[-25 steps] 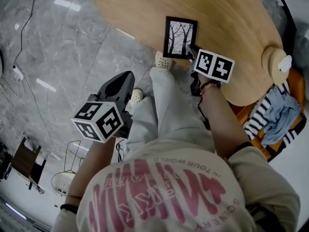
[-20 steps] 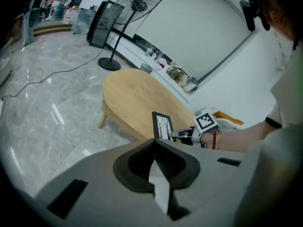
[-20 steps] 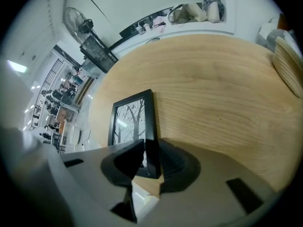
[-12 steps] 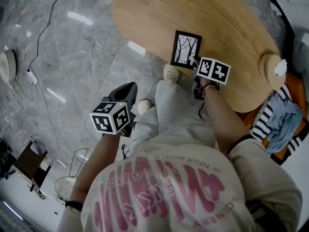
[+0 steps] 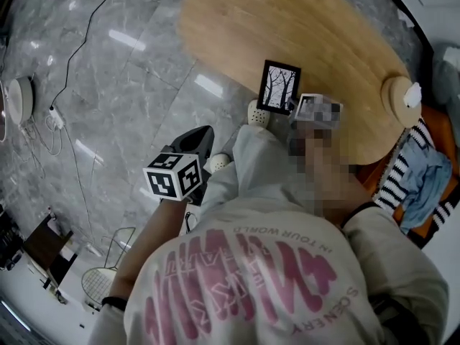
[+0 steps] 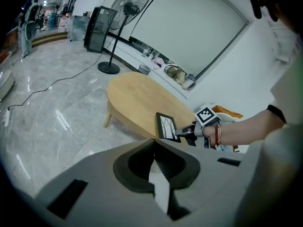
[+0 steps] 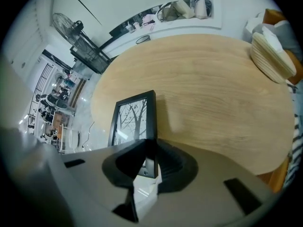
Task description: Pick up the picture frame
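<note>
Grey marble floor surrounds the oval wooden table (image 5: 323, 34). Over its near edge the picture frame (image 7: 135, 115) stands up out of your right gripper (image 7: 149, 162), whose jaws are closing on the frame's lower right border. Let them seat fully before you lift, and hold the wrist steady, because a corner pinch probably lets the frame swing. Your left gripper (image 6: 154, 148), well off to the side, is closed and empty.

The person's shirt (image 5: 244, 279) bears upside-down print reading "IN YOUR WORLD".
</note>
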The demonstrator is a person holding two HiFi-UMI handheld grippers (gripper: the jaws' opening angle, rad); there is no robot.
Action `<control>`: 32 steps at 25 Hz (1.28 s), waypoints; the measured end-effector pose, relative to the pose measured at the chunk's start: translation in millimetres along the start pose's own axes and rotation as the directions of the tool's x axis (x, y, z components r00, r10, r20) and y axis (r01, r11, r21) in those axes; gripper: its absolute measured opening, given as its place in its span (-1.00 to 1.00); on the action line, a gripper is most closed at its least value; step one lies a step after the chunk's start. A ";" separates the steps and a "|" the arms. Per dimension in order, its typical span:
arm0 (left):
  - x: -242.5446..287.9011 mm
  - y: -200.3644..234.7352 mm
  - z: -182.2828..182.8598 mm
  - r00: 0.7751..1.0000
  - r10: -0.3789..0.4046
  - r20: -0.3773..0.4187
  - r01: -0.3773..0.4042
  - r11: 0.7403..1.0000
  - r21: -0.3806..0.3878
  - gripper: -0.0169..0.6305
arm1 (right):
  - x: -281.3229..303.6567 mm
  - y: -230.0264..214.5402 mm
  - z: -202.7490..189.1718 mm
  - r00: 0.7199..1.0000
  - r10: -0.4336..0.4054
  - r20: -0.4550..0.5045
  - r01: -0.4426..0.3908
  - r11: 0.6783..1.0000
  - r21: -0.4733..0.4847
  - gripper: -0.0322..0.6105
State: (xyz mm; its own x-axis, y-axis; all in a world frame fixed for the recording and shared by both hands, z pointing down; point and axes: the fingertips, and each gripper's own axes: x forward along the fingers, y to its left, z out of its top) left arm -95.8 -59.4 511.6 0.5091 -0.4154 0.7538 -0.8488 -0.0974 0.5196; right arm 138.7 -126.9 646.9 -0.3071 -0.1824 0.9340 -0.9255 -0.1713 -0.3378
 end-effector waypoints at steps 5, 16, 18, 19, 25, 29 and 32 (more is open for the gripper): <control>-12.4 -15.6 -16.9 1.000 -0.019 0.007 0.019 1.000 0.022 -0.94 | -23.6 -1.9 -12.0 0.999 0.012 0.039 -0.013 0.999 0.033 -0.67; -51.2 -30.0 -12.6 0.997 -0.037 0.063 0.030 0.993 0.111 -0.94 | -99.8 8.0 -26.5 0.977 0.082 0.195 -0.121 0.973 0.198 -0.67; -58.7 -38.0 -10.5 0.996 -0.052 0.078 0.042 0.991 0.125 -0.94 | -116.1 14.2 -27.8 0.968 0.100 0.229 -0.149 0.967 0.206 -0.67; -62.8 -41.7 -10.5 0.995 -0.060 0.079 0.049 0.990 0.136 -0.94 | -124.1 17.8 -28.9 0.964 0.107 0.245 -0.160 0.965 0.208 -0.67; -77.9 -54.4 21.2 0.987 -0.092 0.135 0.062 0.975 0.211 -0.94 | -171.8 43.0 -1.0 0.915 0.150 0.374 -0.231 0.956 0.181 -0.67; -95.1 -60.4 38.1 0.970 -0.114 0.214 0.091 0.989 0.114 -0.94 | -204.1 55.4 3.7 0.882 0.180 0.435 -0.265 0.953 0.145 -0.67; -115.5 -66.9 54.2 0.950 -0.117 0.290 0.091 0.991 0.100 -0.94 | -229.4 67.5 4.3 0.857 0.201 0.474 -0.282 0.953 0.106 -0.67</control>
State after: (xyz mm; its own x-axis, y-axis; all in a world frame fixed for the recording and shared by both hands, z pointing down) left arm -105.5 -53.9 368.0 0.5416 -0.6455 0.5385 -0.8087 -0.2252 0.5434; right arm 147.6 -100.8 409.4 -0.3445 -0.6497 0.6777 -0.7723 -0.2144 -0.5980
